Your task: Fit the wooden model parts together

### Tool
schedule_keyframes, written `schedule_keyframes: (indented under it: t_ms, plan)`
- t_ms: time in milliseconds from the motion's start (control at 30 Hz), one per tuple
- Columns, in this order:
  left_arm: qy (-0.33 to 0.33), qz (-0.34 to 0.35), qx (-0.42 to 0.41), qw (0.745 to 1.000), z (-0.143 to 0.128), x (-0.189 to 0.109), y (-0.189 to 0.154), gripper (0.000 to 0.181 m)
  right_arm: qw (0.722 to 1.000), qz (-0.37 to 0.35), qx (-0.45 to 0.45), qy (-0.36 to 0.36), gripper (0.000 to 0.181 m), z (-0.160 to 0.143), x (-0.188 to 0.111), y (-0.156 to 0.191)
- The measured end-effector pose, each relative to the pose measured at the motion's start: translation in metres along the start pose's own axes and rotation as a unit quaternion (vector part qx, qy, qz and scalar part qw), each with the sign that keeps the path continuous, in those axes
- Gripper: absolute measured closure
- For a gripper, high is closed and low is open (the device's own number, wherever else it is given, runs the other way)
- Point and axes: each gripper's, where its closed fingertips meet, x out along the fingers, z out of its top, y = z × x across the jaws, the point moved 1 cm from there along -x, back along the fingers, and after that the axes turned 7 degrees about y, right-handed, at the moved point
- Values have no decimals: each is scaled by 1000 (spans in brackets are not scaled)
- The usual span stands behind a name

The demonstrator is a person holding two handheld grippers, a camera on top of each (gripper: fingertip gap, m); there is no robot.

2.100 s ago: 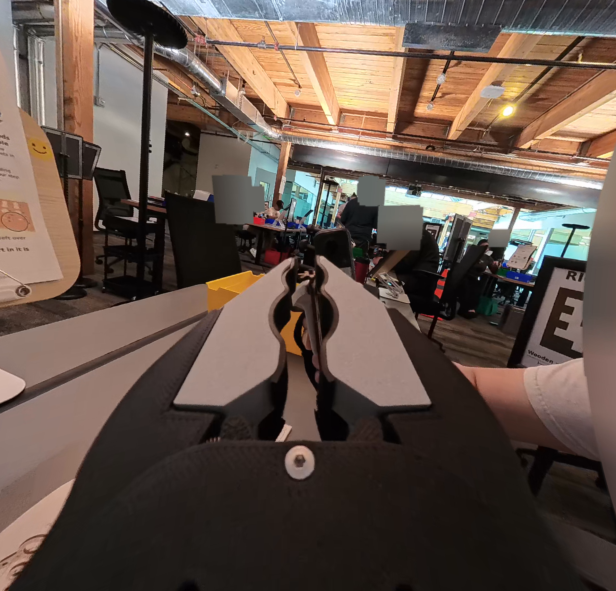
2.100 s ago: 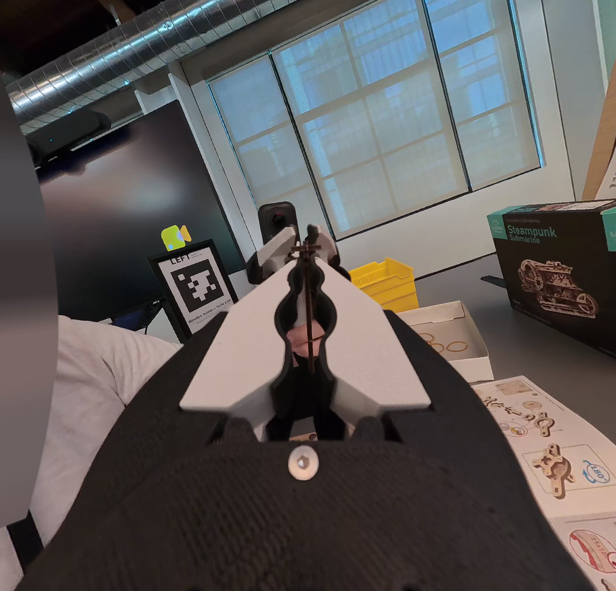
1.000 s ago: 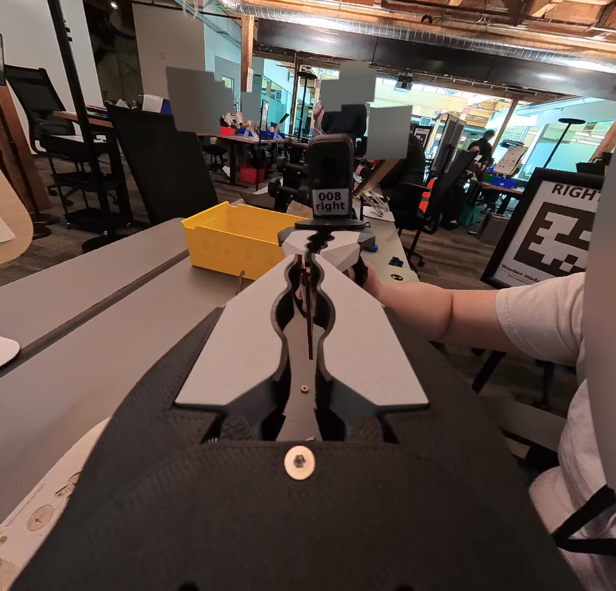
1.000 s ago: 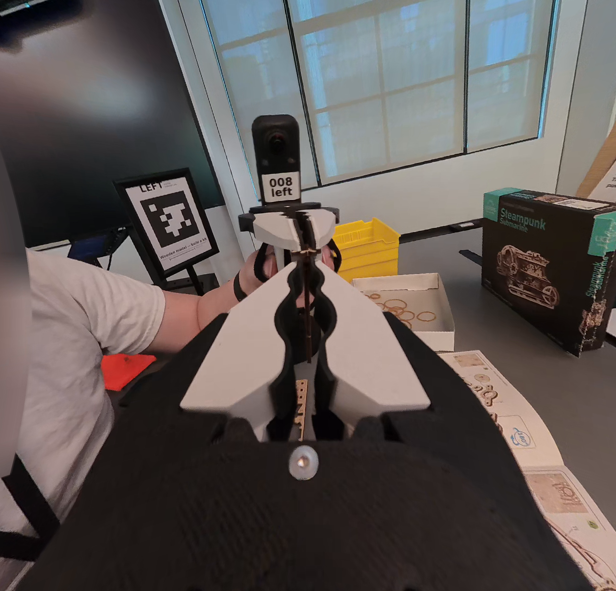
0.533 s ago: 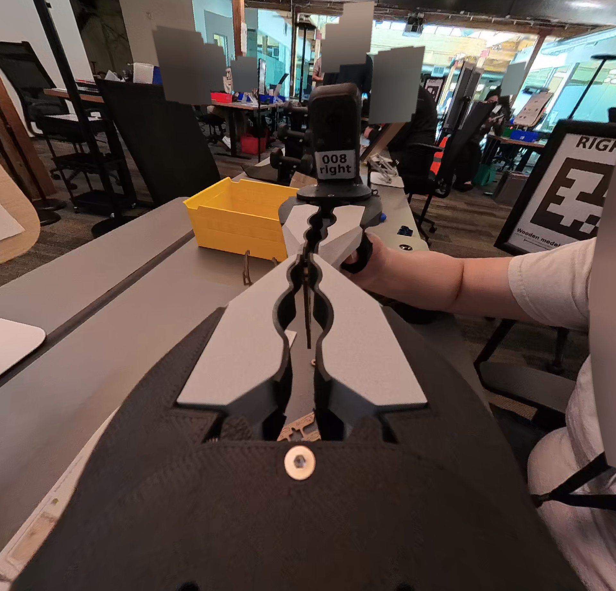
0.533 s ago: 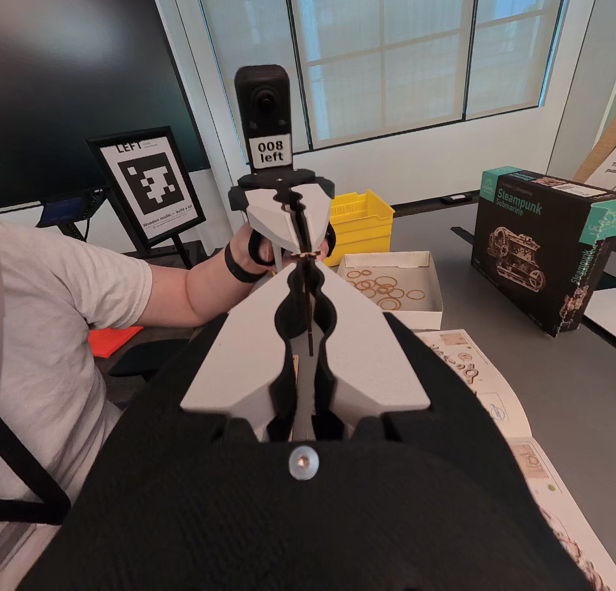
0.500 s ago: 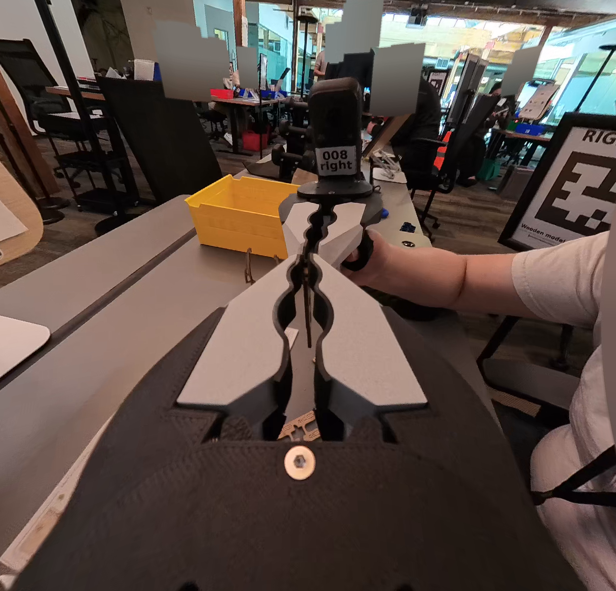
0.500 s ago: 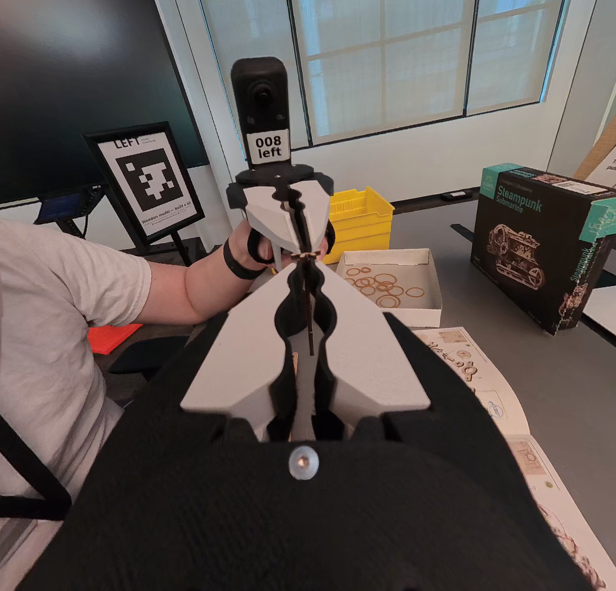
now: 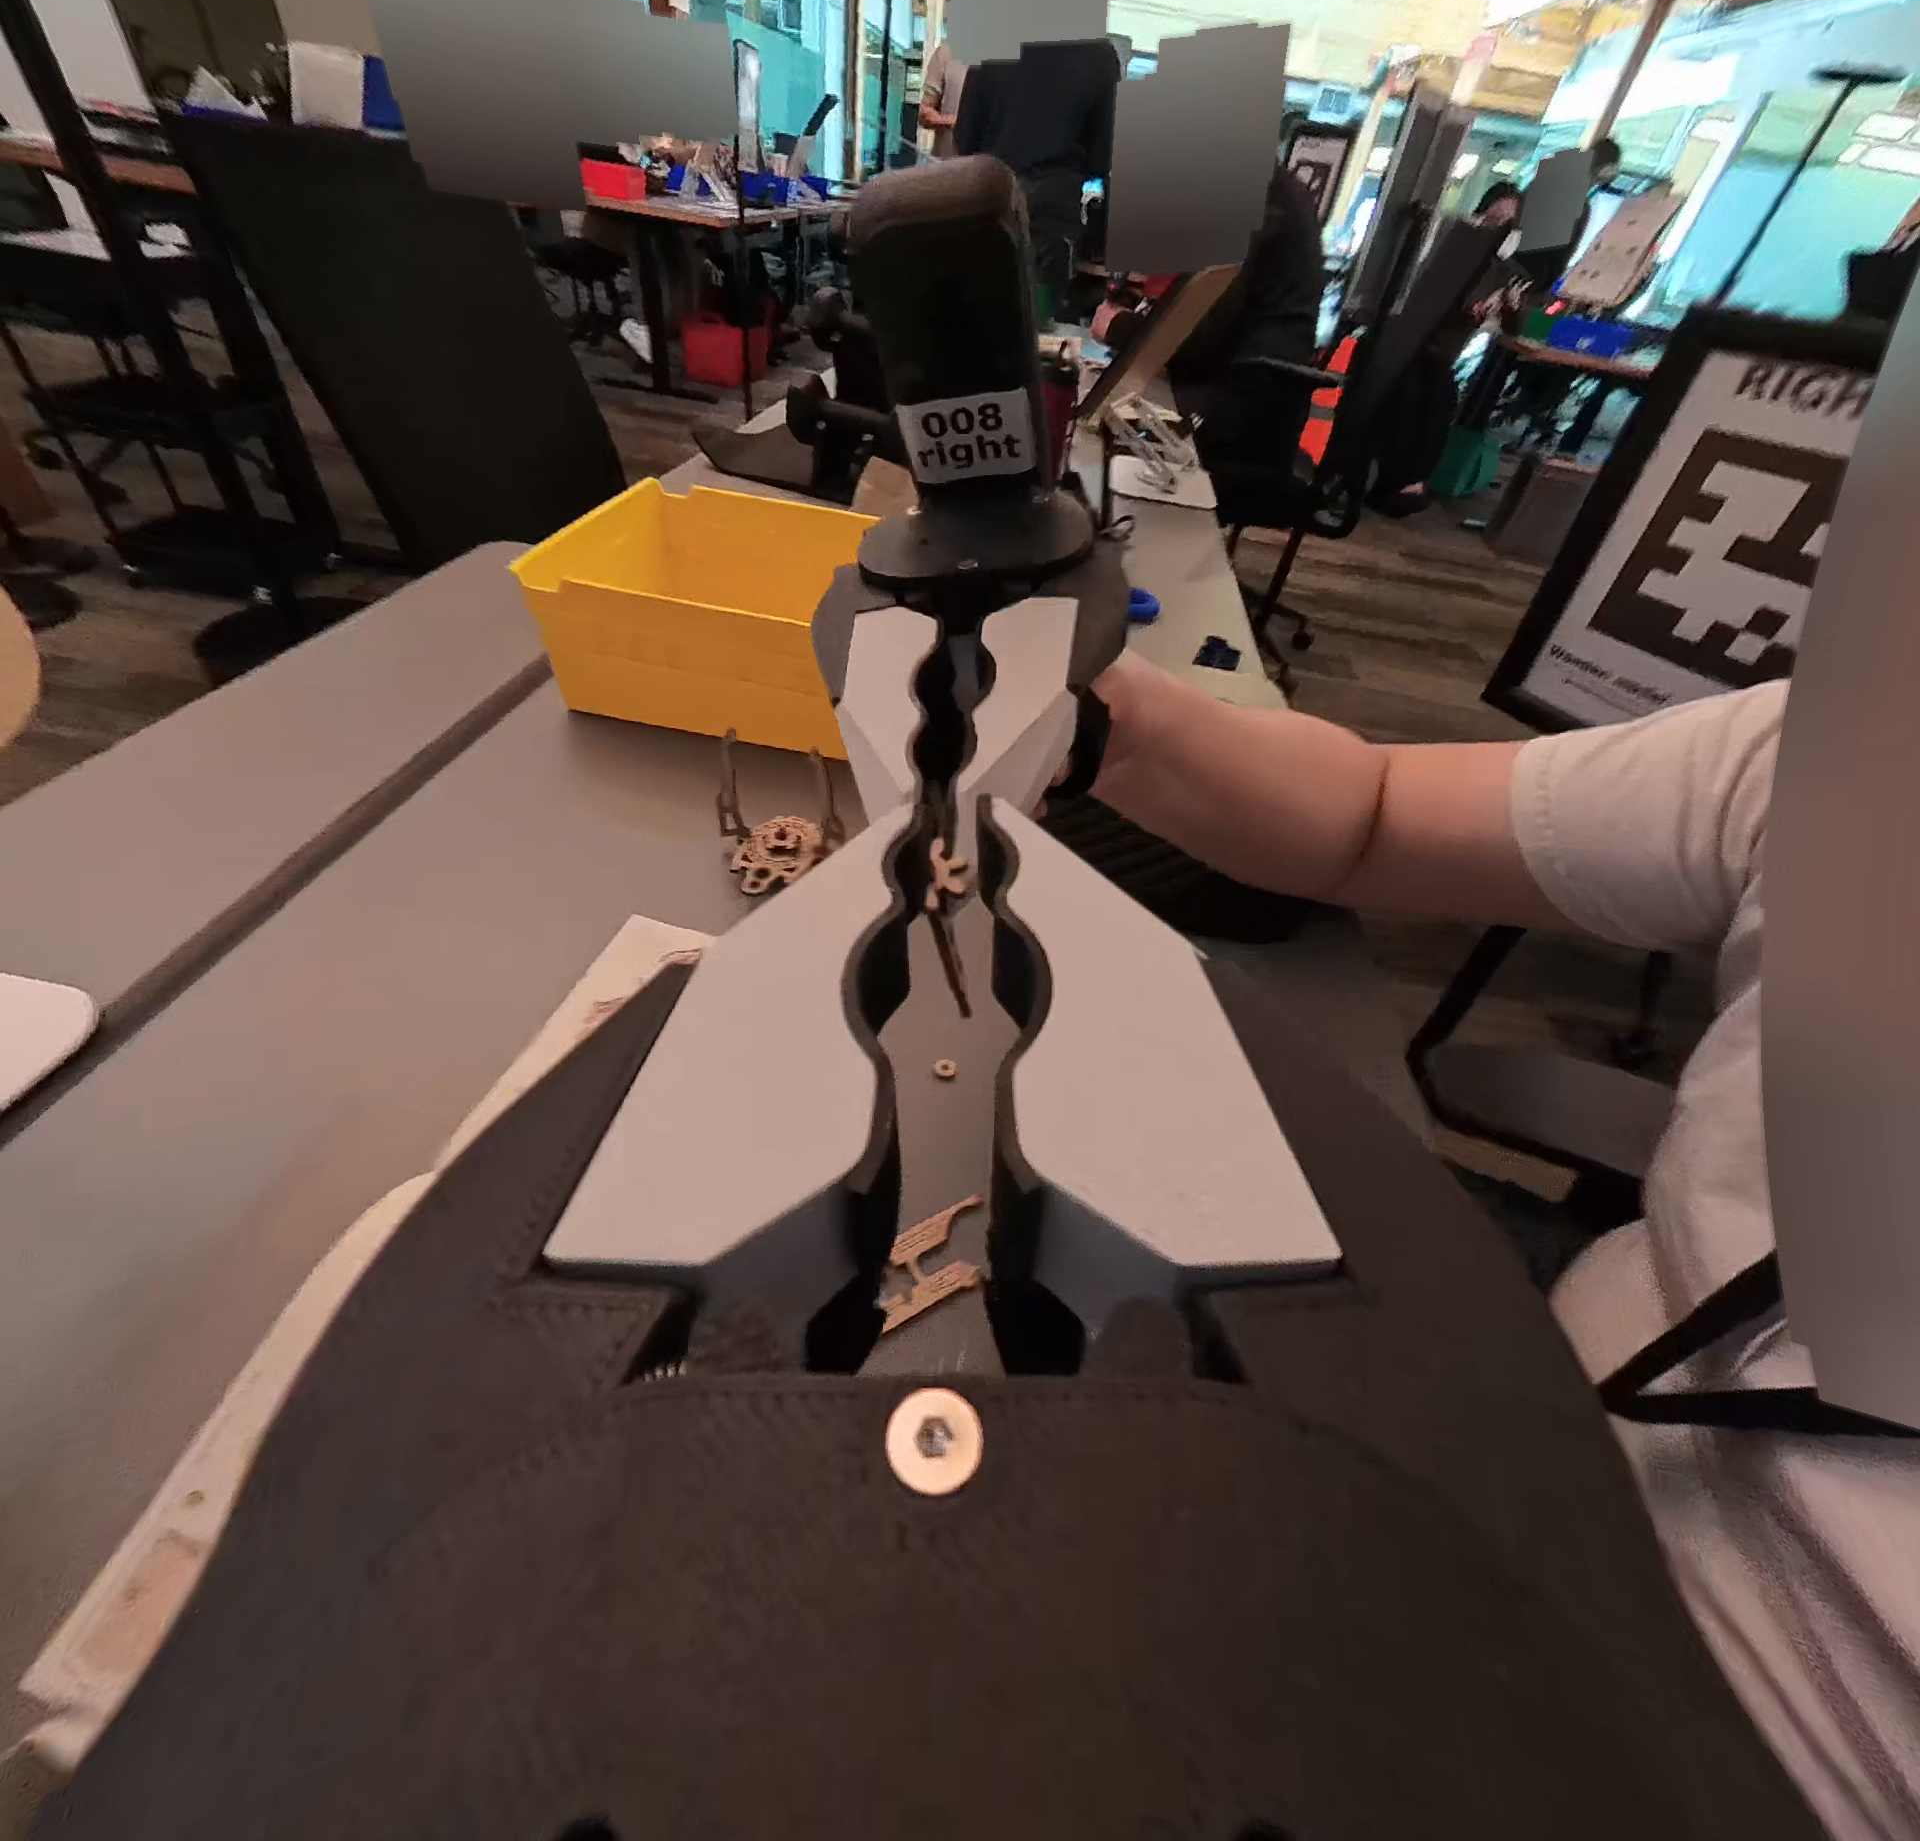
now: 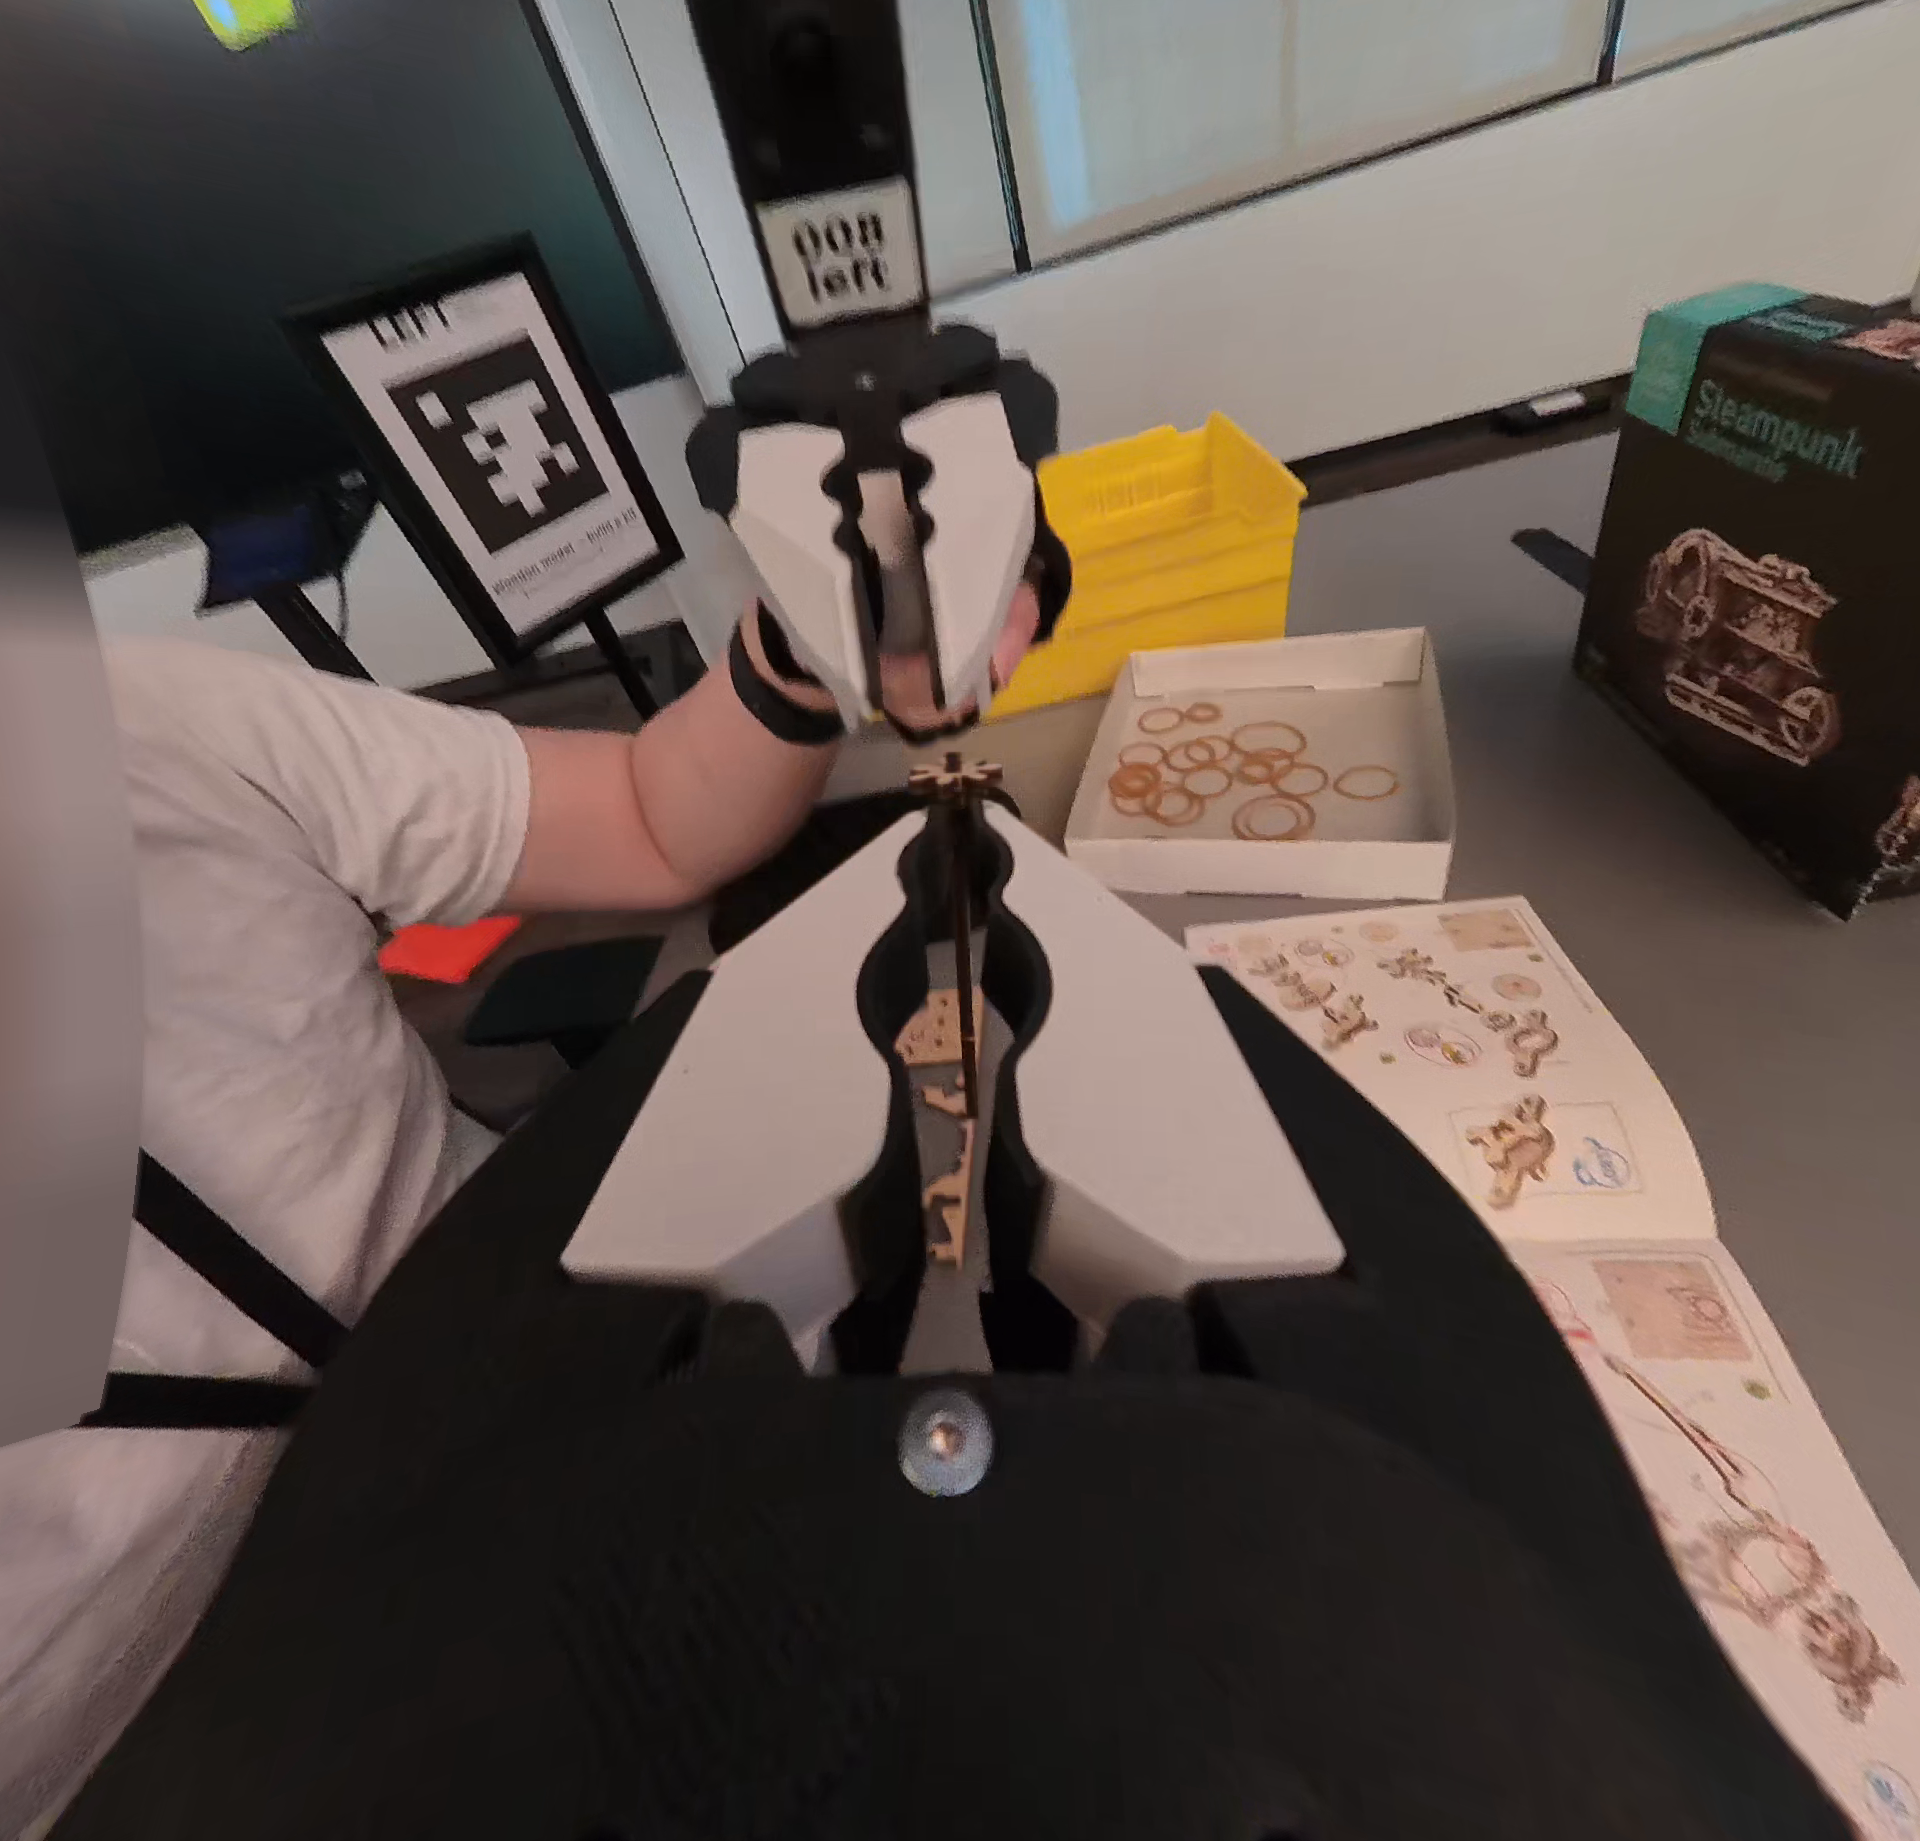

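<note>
Half a second ago the left gripper (image 10: 914, 711) was clamped beside the right one on the same wooden part; now it has opened a little and drawn back, blurred, toward the top centre of the right wrist view, holding nothing. The right gripper (image 10: 954, 825) stays closed on the thin part (image 10: 961, 944), whose small toothed piece (image 10: 956, 778) juts past its tips, mid-frame. That suggests the join was pressed home — the right alone carries the piece. More parts (image 9: 777, 846) lie on the table (image 9: 312, 856) near the yellow bin (image 9: 675, 628), left of centre.
</note>
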Motion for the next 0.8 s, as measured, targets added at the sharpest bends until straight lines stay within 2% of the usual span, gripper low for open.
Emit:
schedule_keyframes:
  t_ms: [100, 167, 333, 467, 800]
  plan:
    - [37, 17, 46, 998, -3, -8, -7, 181, 998, -21, -17, 48, 180, -9, 1, -1]
    - [81, 54, 72, 993, -12, -8, -2, 181, 997, -21, -22, 76, 180, -15, 1, 1]
    - [142, 49, 83, 985, -36, 8, -2, 179, 992, -21, -26, 123, 180, -28, 3, 1]
    - [148, 25, 67, 986, -44, 13, -2, 181, 989, -24, -28, 144, 180, -36, 4, -1]
    - [195, 21, 70, 978, -66, 23, 3, 179, 979, -36, -50, 192, 179, -53, 8, -6]
